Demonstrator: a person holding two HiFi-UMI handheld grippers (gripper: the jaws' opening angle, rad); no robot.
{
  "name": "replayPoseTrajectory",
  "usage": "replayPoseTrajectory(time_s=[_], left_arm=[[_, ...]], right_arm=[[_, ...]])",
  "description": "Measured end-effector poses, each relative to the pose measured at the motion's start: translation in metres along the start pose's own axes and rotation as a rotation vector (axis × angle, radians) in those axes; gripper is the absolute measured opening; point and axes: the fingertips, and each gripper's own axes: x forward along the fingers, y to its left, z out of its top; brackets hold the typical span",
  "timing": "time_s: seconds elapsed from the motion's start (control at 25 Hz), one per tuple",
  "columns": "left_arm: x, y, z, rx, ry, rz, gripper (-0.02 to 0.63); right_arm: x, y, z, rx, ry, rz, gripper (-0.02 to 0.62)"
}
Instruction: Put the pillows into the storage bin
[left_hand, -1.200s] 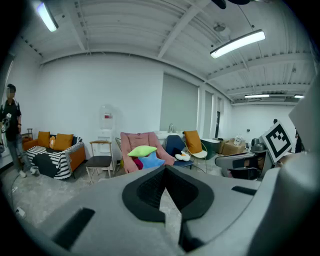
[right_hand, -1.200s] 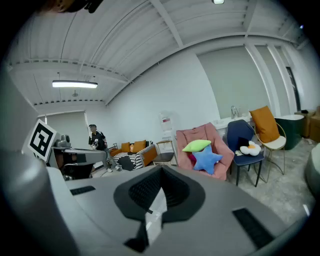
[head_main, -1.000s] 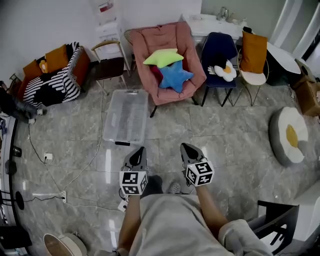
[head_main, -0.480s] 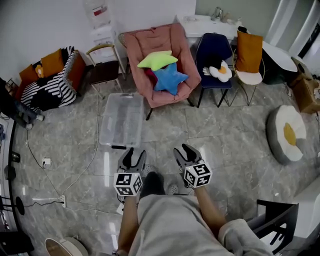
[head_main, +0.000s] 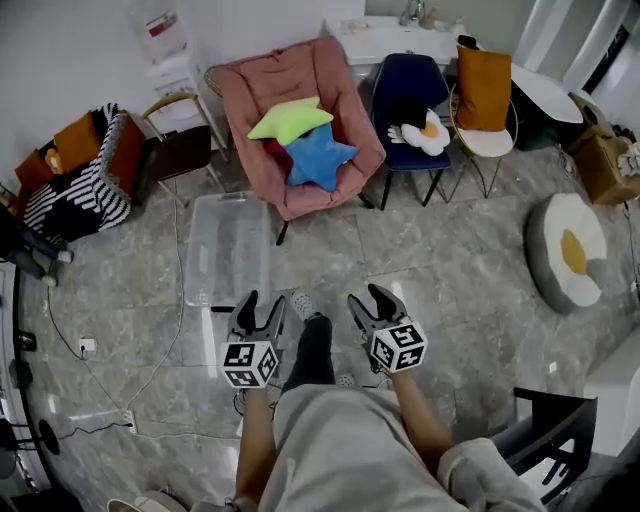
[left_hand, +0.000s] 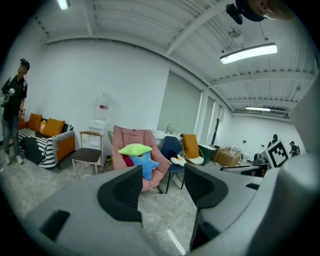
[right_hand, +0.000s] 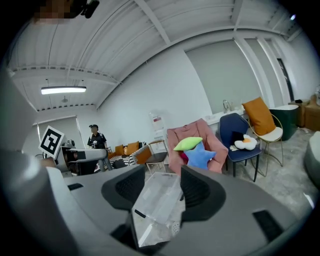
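Note:
A green star pillow (head_main: 290, 120) lies on a blue star pillow (head_main: 318, 158) in the pink chair (head_main: 340, 95). The clear storage bin (head_main: 228, 250) stands on the floor in front of that chair, to its left. My left gripper (head_main: 263, 300) and right gripper (head_main: 370, 298) hover side by side near the bin's near end, well short of the pillows. Their jaws have just been opening and both stand open with nothing between them. The left gripper (left_hand: 162, 187) faces the pillows (left_hand: 142, 156). The right gripper (right_hand: 160, 190) frames the bin (right_hand: 157, 205), far beyond.
A fried-egg pillow (head_main: 425, 130) lies on the navy chair, an orange pillow (head_main: 482, 75) on the chair beside it. An egg floor cushion (head_main: 570, 255) lies right. A striped sofa (head_main: 75, 185), wooden chair (head_main: 180, 145) and floor cables (head_main: 150, 350) are left. A person (left_hand: 12, 115) stands far left.
Both grippers' jaws went from shut to open. I have stepped forward, so the bin and the pink chair sit closer, and one leg now shows between the grippers.

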Motion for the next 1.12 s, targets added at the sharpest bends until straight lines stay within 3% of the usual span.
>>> replayPoseTrajectory(time_s=[0.36,0.6,0.76,0.92,1.12], left_arm=[[0.113,0.059,0.047,-0.053,0.023,-0.025,0.235],[0.181,0.115,0.081,-0.042,0.058,-0.032,0.235],[0.224,0.149,0.089,0.018,0.128,-0.047,0.235],[0.265,0.184,0.1,-0.027,0.126,-0.061,0.236],[0.304,0.216,0.111,-0.054,0.142,-0.107,0.235]], right_arm=[[0.09,-0.069,0.037,-0.044,0.085,-0.076,0.21],[0.179,-0.083,0.067,-0.023,0.125,-0.065,0.21],[0.236,-0.082,0.078,-0.024,0.154,-0.028,0.21],[0.283,-0.091,0.089,-0.04,0.186,-0.021,0.21],[0.321,-0.118,0.108,-0.011,0.183,-0.075,0.21]])
